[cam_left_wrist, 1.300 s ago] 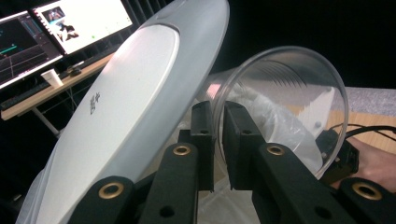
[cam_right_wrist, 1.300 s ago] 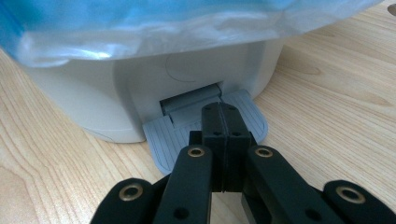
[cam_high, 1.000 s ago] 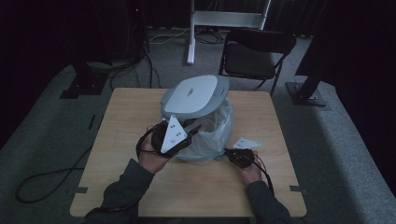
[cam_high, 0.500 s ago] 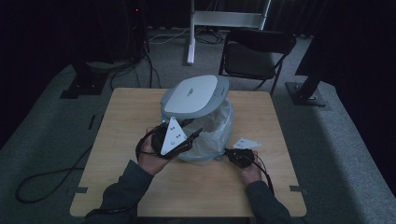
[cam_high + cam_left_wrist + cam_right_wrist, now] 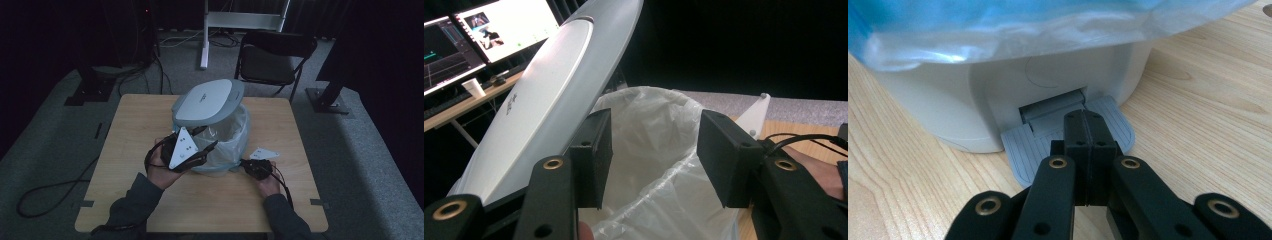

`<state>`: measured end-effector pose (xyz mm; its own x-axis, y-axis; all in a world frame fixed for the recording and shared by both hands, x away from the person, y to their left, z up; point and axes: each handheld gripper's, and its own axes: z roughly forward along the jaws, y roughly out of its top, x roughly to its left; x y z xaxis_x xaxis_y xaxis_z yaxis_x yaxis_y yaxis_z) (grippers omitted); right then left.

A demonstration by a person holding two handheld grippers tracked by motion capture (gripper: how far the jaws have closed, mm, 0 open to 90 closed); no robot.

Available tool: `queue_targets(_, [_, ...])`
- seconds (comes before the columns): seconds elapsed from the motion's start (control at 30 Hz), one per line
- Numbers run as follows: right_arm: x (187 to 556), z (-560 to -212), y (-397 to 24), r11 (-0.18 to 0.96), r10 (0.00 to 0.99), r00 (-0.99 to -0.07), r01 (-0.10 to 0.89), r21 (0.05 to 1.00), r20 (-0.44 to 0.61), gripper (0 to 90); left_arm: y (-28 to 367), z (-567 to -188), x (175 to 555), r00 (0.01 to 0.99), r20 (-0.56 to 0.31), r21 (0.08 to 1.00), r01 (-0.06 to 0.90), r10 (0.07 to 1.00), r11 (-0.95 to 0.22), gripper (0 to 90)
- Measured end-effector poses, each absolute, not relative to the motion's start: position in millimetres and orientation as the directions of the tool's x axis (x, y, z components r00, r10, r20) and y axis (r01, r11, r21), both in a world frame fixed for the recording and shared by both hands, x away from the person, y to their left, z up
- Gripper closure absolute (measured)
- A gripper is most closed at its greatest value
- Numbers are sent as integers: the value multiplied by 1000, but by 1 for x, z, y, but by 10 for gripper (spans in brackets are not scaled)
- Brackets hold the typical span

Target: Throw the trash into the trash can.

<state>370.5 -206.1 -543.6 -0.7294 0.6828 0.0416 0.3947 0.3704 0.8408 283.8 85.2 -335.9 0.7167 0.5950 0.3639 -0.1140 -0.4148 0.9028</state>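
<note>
A small grey pedal bin stands mid-table with its lid tipped up. A clear plastic bag lines it and folds over the rim. My left gripper hovers at the bin's near-left rim, pointing over the bag's mouth. Its jaws have just been opening and nothing sits between its pads. My right gripper is shut, low at the bin's front, its tips resting on the ribbed grey foot pedal. In the high view the right gripper lies on the table beside the bin's base.
A black folding chair stands behind the table's far edge. Cables trail on the grey floor at left. In the left gripper view, lit monitors and a paper cup sit on a desk beyond the lid.
The left gripper's jaws stand wider apart than a second ago. Both hands have stayed in place and the lid is still raised.
</note>
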Motion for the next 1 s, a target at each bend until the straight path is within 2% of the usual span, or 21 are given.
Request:
queue_targets(0.4, [371, -544, -206, 369, 683, -729, 396, 841, 43, 900, 92, -338, 279, 735, 345, 909, -105, 584, -404, 492])
queue_targets(0.57, [371, -544, -206, 369, 683, -729, 395, 841, 43, 900, 99, -341, 277, 740, 331, 911, -90, 586, -402, 543])
queue_targets(1.0, [371, -544, -206, 368, 683, -729, 396, 841, 44, 900, 126, -344, 275, 725, 275, 936, -53, 632, -347, 544])
